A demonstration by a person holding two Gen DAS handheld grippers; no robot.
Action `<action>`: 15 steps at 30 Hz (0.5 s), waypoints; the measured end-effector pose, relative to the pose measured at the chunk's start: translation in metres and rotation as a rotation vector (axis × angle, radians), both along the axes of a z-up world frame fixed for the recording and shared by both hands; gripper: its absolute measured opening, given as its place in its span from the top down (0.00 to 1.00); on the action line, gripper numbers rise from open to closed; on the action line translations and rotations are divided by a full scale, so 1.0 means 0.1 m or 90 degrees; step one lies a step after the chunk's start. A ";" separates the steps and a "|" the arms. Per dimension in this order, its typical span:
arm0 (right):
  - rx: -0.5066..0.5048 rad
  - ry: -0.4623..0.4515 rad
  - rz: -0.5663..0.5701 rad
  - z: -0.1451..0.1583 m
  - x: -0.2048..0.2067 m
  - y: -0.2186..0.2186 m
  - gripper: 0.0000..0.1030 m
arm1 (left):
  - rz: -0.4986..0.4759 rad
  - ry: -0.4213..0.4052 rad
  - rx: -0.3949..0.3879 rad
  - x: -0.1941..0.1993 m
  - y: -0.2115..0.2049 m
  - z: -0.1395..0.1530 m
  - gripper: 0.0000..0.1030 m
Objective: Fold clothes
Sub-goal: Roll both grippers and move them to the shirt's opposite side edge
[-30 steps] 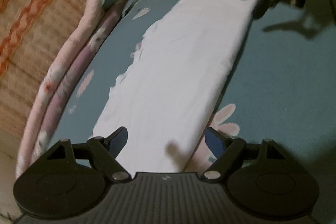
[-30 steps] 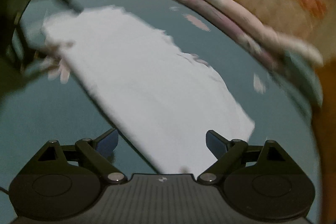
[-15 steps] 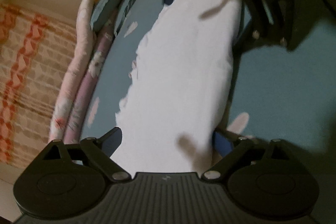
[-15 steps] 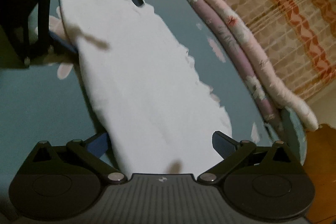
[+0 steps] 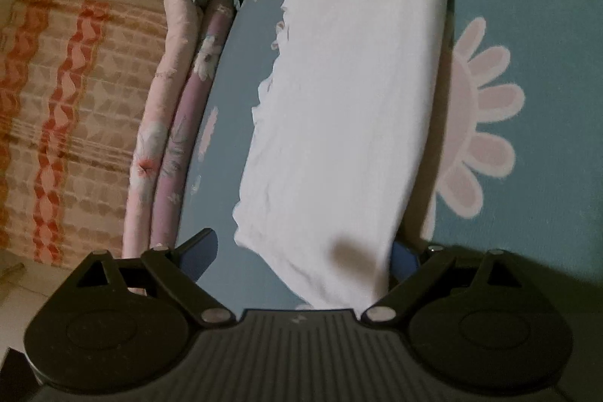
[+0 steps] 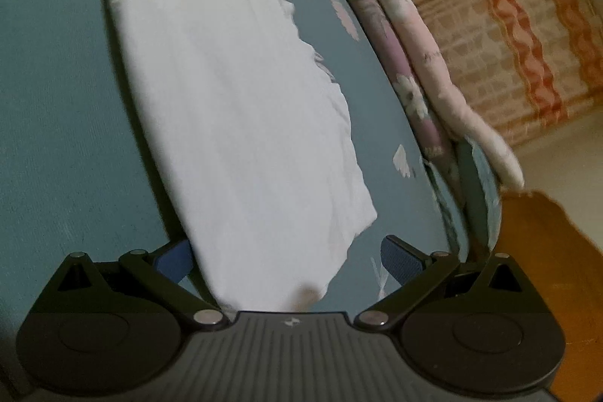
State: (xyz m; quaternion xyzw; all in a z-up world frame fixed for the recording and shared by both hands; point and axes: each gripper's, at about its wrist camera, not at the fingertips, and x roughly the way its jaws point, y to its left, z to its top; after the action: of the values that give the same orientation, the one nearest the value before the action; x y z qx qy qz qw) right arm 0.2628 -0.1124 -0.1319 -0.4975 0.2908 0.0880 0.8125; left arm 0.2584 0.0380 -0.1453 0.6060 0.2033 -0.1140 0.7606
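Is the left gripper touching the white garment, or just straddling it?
Cannot tell. In the left wrist view the left gripper stands wide open around the white garment; the cloth hides one finger's pad, so neither contact nor gap shows.

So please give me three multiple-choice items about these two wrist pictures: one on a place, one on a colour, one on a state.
1. Where does the white garment lie?
A. on the blue flowered bedsheet
B. on a wooden chair
C. inside a basket

2. What colour are the pads on the fingers of the right gripper?
A. red
B. blue
C. yellow

3. How does the left gripper stand at the garment's near end?
A. shut tight on the cloth
B. open, with the cloth's end between its fingers
C. turned away, with no cloth in view

Answers: 1 A, both views show the long folded garment flat on the sheet. 2 B, both pads show blue. 3 B, the fingers stand wide apart on either side of the cloth's end.
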 end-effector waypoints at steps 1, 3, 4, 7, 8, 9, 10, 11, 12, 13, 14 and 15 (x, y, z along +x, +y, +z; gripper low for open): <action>0.008 -0.004 0.008 0.00 0.03 0.06 0.00 | -0.009 -0.003 -0.001 0.02 -0.06 0.00 0.10; 0.023 -0.013 0.026 0.01 0.10 0.20 0.01 | -0.029 -0.004 -0.014 0.09 -0.21 0.01 0.10; 0.031 -0.017 0.035 0.02 0.14 0.27 0.01 | -0.038 -0.004 -0.020 0.13 -0.29 0.02 0.10; 0.037 -0.018 0.050 0.03 0.19 0.35 0.01 | -0.056 -0.003 -0.022 0.22 -0.41 -0.01 0.10; 0.037 -0.016 0.052 0.04 0.19 0.36 0.01 | -0.056 -0.003 -0.024 0.22 -0.40 -0.01 0.09; 0.036 -0.014 0.055 0.04 0.20 0.37 0.01 | -0.056 -0.004 -0.025 0.22 -0.38 -0.01 0.09; 0.035 -0.013 0.057 0.04 0.20 0.37 0.01 | -0.048 -0.005 -0.024 0.21 -0.32 -0.01 0.09; 0.034 -0.011 0.060 0.05 0.21 0.38 0.01 | -0.037 -0.005 -0.022 0.21 -0.24 -0.02 0.09; 0.027 -0.007 0.048 0.05 0.19 0.28 0.02 | -0.025 -0.011 -0.020 0.20 -0.14 -0.03 0.09; 0.019 -0.004 0.035 0.05 0.17 0.17 0.03 | -0.014 -0.014 -0.021 0.18 -0.06 -0.04 0.09; 0.007 -0.001 0.021 0.03 0.15 0.06 0.07 | -0.003 -0.013 -0.029 0.18 0.00 -0.03 0.10; -0.001 0.004 0.007 0.02 0.15 -0.05 0.15 | 0.008 -0.010 -0.038 0.18 0.05 -0.02 0.11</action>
State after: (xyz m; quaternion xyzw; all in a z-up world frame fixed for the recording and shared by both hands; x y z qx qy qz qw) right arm 0.2775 -0.1175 -0.1299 -0.4992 0.2910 0.0940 0.8108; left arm 0.2762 0.0435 -0.1473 0.5827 0.1977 -0.1110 0.7804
